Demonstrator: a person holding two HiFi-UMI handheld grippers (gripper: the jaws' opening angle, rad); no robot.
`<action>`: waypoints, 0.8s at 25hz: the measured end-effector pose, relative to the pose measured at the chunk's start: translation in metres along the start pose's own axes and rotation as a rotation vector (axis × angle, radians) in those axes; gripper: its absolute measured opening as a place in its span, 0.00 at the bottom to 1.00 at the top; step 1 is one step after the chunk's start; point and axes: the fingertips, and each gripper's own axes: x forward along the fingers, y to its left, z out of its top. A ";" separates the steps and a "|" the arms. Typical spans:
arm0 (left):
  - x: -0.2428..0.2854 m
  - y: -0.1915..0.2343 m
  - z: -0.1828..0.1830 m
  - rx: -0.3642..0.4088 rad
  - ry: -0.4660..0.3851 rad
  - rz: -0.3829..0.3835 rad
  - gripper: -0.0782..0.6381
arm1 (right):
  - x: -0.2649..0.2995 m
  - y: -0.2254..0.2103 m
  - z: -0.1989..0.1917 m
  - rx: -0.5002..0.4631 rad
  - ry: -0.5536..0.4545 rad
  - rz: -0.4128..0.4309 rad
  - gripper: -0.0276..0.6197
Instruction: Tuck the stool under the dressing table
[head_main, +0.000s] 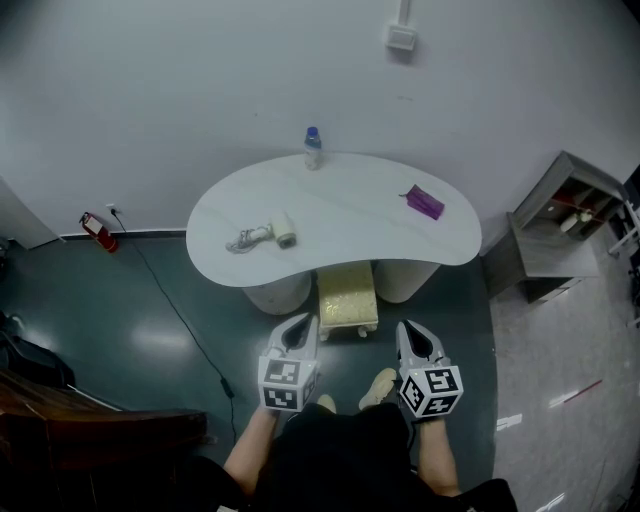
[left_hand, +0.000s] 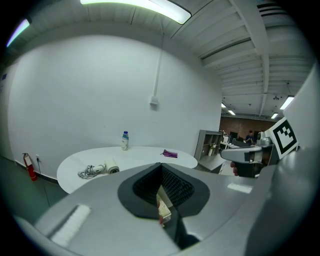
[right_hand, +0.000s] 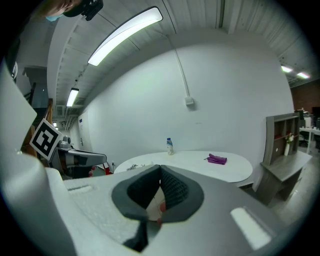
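Observation:
A stool (head_main: 347, 298) with a pale yellow cushion stands partly under the front edge of the white kidney-shaped dressing table (head_main: 340, 215), between its two round legs. My left gripper (head_main: 300, 325) hangs just short of the stool's near left corner, jaws shut and empty. To the right of the stool's near end, my right gripper (head_main: 413, 330) is also shut on nothing. Neither touches the stool. In the left gripper view the closed tips (left_hand: 161, 165) point at the table (left_hand: 135, 157). The right gripper view shows its closed tips (right_hand: 160, 167) before the table (right_hand: 200, 165); the stool is hidden there.
On the table lie a hair dryer with cord (head_main: 262, 236), a small bottle (head_main: 313, 148) and a purple pouch (head_main: 424, 202). A grey shelf unit (head_main: 560, 235) stands at the right. A red fire extinguisher (head_main: 100, 232) and a floor cable (head_main: 185, 325) are at the left, dark furniture (head_main: 90, 430) lower left.

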 end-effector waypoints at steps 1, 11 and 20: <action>0.000 0.000 0.000 0.000 -0.001 0.000 0.12 | 0.000 0.000 0.000 0.001 -0.002 -0.001 0.05; 0.003 -0.004 0.000 -0.010 0.006 0.003 0.12 | -0.004 -0.008 -0.003 0.008 0.003 -0.003 0.05; 0.006 -0.010 -0.004 -0.013 0.014 -0.004 0.12 | -0.007 -0.013 -0.006 0.020 0.005 -0.002 0.05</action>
